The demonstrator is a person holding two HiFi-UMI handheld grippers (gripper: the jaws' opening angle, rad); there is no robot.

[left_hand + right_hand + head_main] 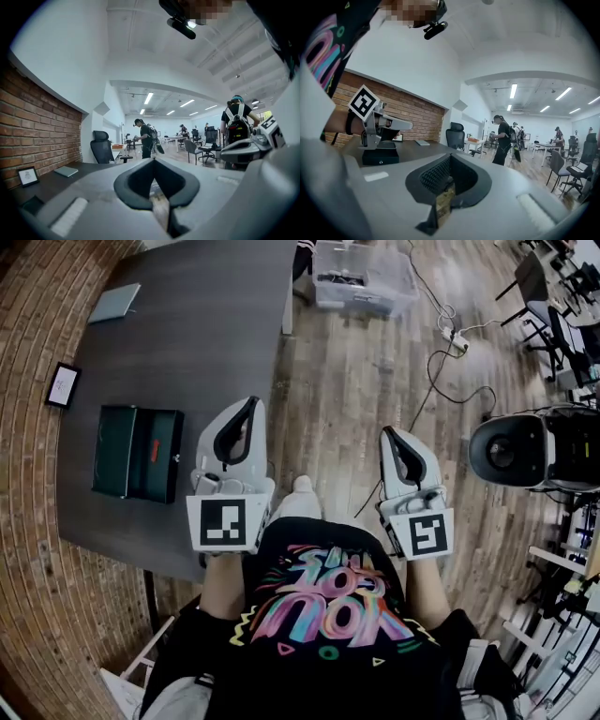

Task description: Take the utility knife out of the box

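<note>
One open-plan room, lit by ceiling strip lights, with a wood-plank floor (pixel 375 381) and a brick wall (pixel 37 549) along the left side. People and office chairs stand at the far end. A dark worktop (pixel 206 334) runs alongside the brick wall. A clear storage bin (pixel 366 277) sits on the floor past its far corner.

On the worktop:
- The box (pixel 114 451), dark green, lies open near the front edge.
- A flat grey device (pixel 114 302) lies at the far left.
- A small framed picture (pixel 63 385) stands at the wall edge.

The left hand-held gripper (pixel 250 403) is over the worktop's right edge, near the box but clear of it. Its jaws are pressed together on nothing. The right hand-held gripper (pixel 386 433) is over the floor, jaws likewise together and empty.

The utility knife (pixel 155 448), red, lies in the box's right half.
</note>
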